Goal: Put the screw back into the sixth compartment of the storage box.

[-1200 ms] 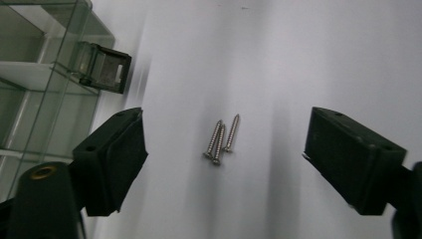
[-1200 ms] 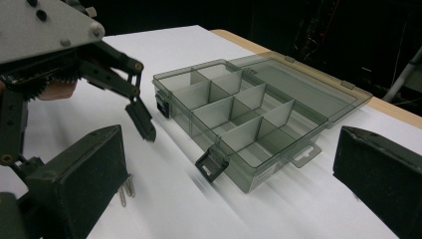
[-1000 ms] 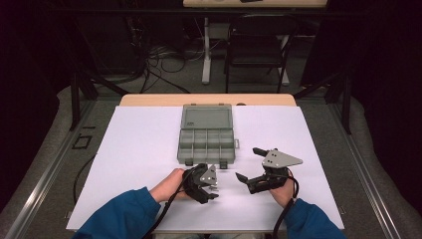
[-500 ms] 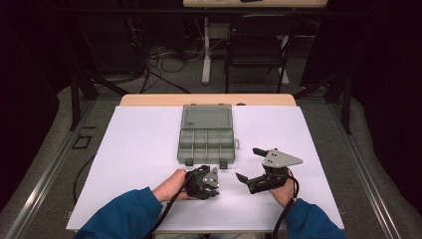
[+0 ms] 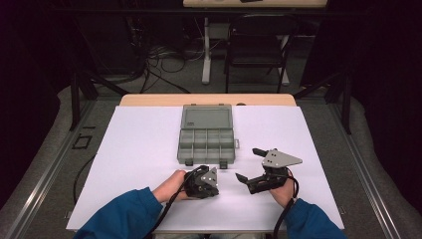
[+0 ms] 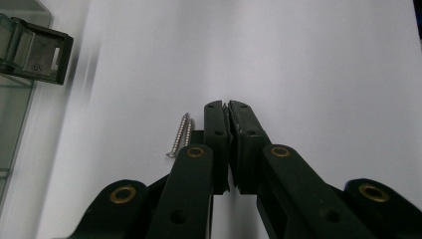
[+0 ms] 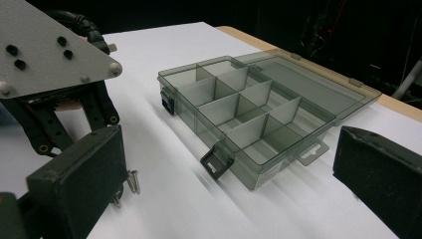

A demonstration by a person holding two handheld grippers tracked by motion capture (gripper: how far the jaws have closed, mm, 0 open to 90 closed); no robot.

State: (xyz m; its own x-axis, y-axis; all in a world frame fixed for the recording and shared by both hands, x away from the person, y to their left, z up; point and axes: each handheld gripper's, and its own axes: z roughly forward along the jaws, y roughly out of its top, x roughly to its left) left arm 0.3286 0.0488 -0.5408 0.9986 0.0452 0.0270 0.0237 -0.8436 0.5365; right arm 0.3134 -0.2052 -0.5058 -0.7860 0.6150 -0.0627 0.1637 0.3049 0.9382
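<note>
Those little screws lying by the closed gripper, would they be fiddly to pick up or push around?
Probably fiddly. The screws look thin, shiny and metallic, lying flat on the smooth white table cover, so they may slip from the left gripper and its broad pads. Being round, they would likely roll in a curve if nudged. They look stiff, not fragile.

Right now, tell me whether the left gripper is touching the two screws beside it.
Apart. In the left gripper view, the left gripper has its jaws shut together, and white table paper shows between them and the two screws lying just beside.

Screws [image 6: 180, 134]: bright threaded metal, beside the left tool [image 6: 228, 107], matt black plastic. Organizer box [image 7: 254, 117]: translucent smoky plastic, glossy. Surface [image 5: 149, 144]: matt white paper cover.
</note>
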